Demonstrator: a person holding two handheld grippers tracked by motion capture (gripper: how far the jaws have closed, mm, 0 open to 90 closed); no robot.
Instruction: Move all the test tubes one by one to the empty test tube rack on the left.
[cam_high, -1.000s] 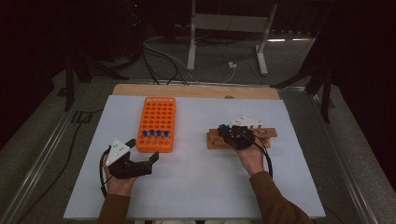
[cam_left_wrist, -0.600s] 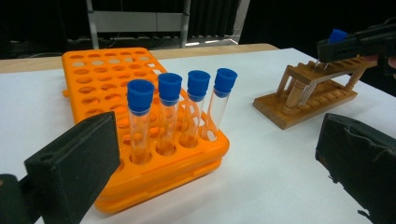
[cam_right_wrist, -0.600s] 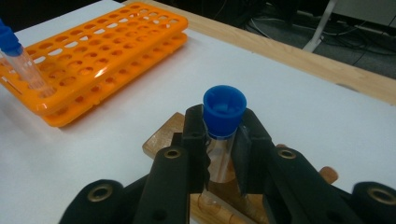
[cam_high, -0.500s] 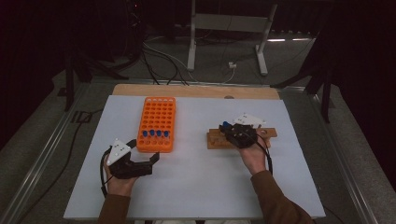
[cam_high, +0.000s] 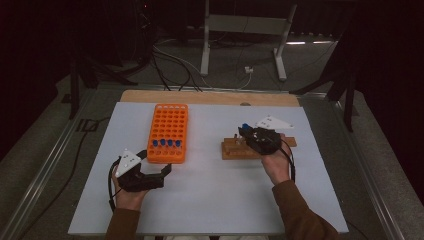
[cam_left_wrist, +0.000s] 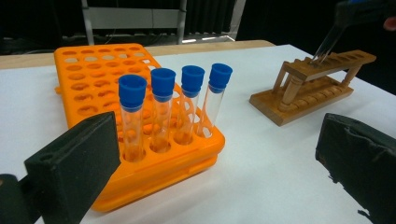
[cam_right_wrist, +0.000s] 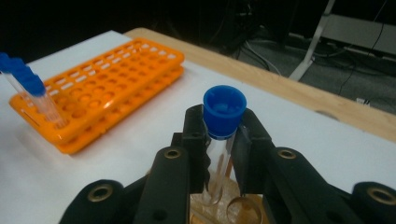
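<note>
White table (cam_high: 215, 200) with orange tube rack (cam_high: 168, 132) left, wooden rack (cam_high: 240, 150) right, well apart.

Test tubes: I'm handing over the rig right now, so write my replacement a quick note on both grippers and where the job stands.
Right gripper: shut on a blue-capped test tube, its lower end at the wooden rack.
Left gripper: open, holding nothing, on the table near the orange rack.
Done: four capped tubes stand in the orange rack's front row.
Left: probably carry the held tube to the orange rack and set it beside them; it is not there yet.
</note>
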